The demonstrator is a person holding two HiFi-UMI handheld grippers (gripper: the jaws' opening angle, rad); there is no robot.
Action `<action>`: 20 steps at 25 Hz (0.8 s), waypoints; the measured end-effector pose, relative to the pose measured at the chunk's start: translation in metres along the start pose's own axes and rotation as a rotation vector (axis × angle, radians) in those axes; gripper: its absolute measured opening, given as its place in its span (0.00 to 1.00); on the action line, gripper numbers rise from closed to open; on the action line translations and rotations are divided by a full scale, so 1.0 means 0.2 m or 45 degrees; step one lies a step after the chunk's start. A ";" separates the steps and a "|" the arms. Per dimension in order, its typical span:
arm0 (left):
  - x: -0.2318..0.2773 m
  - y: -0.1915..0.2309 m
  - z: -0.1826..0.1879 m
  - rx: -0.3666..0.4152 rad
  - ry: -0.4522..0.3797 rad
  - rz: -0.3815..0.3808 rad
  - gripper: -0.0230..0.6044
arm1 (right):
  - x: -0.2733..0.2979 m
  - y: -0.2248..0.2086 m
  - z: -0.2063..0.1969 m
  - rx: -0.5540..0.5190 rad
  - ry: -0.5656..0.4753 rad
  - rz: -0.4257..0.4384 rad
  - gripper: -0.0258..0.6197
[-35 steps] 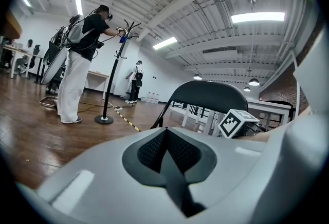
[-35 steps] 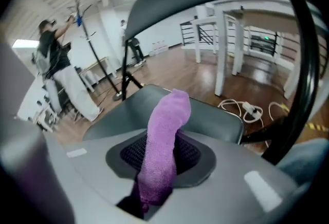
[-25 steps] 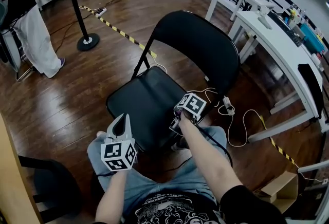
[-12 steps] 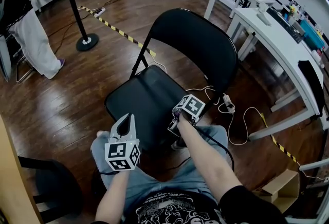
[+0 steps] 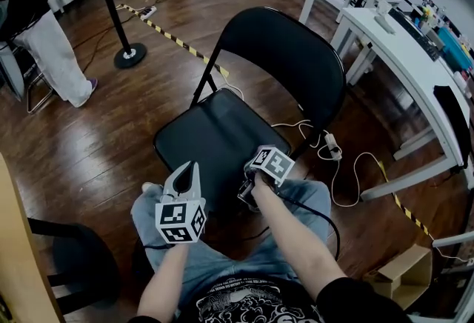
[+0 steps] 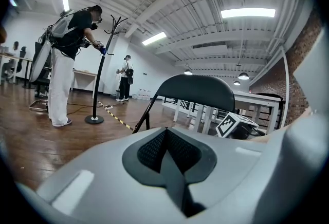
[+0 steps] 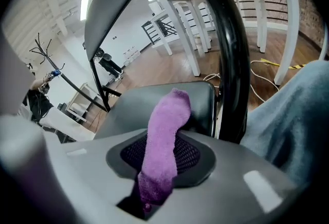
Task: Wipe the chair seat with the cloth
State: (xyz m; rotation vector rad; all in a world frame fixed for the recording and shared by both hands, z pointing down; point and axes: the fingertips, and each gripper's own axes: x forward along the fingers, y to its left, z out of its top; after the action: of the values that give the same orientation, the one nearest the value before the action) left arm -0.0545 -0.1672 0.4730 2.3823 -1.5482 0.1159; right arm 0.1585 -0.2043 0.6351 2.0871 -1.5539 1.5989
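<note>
1. Left tool [image 5: 190, 170] [image 6: 165, 142]: jaws together, nothing between them. It hangs idle at the seat's front left edge, above the person's knee.
2. Chair seat [image 5: 211, 138] [image 7: 126, 107]: black, smooth, slightly sheened, looks like a padded vinyl panel on a thin metal folding frame. Backrest [image 5: 290, 62] is upright behind it. My read: the surface is stiff and low-friction, so a cloth should slide easily. The frame is probably light, so heavy down-force near an edge could shift the chair.
3. Right tool [image 5: 247, 192] [image 7: 158, 152]: jaws clamped on one end of the purple cloth [image 7: 165, 133], low at the seat's front right edge.
4. Cloth look: purple, fuzzy, terry-like nap, gathered into a narrow strip. Its free end sticks out ahead of the jaws and points over the seat. Cannot tell if the tip touches the seat.
5. Cloth handling (judgement): light, soft, limp, not fragile. It only transmits pressure right beside the jaws, so the far end will just drag.
6. Grip point: the current end pinch looks secure. A hold nearer the middle, or a bunched wad, would press more fabric flat on the seat. The left tool is free to regrip or to steady the chair.
7. Far right: white bench [image 5: 404, 66] and a loose floor cable [image 5: 348, 179], both well apart from the seat.
</note>
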 end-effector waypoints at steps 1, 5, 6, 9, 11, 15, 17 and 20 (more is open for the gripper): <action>-0.01 -0.01 -0.01 0.000 0.004 0.000 0.04 | -0.01 0.01 -0.02 0.006 0.006 0.010 0.19; -0.03 -0.03 -0.03 0.000 0.014 -0.001 0.04 | -0.04 0.03 -0.09 0.014 0.021 0.043 0.19; -0.04 -0.03 -0.04 0.002 0.014 -0.002 0.04 | -0.05 0.04 -0.11 0.015 0.025 0.052 0.19; -0.07 -0.05 -0.05 0.003 0.017 -0.003 0.04 | -0.07 0.07 -0.17 0.002 0.044 0.087 0.19; -0.09 -0.05 -0.07 0.000 0.021 0.003 0.04 | -0.09 0.10 -0.23 -0.020 0.060 0.107 0.19; -0.16 -0.05 -0.11 0.000 0.032 0.011 0.04 | -0.14 0.15 -0.36 -0.037 0.076 0.153 0.19; -0.20 -0.05 -0.13 -0.003 0.036 0.021 0.04 | -0.17 0.17 -0.42 -0.043 0.087 0.177 0.19; -0.26 -0.04 -0.14 -0.011 0.034 0.033 0.04 | -0.21 0.20 -0.51 -0.046 0.105 0.212 0.19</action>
State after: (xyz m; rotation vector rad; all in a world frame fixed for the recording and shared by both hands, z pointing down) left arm -0.0654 -0.1106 0.4864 2.3450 -1.5647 0.1463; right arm 0.0626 -0.1358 0.6305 1.8926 -1.7556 1.6711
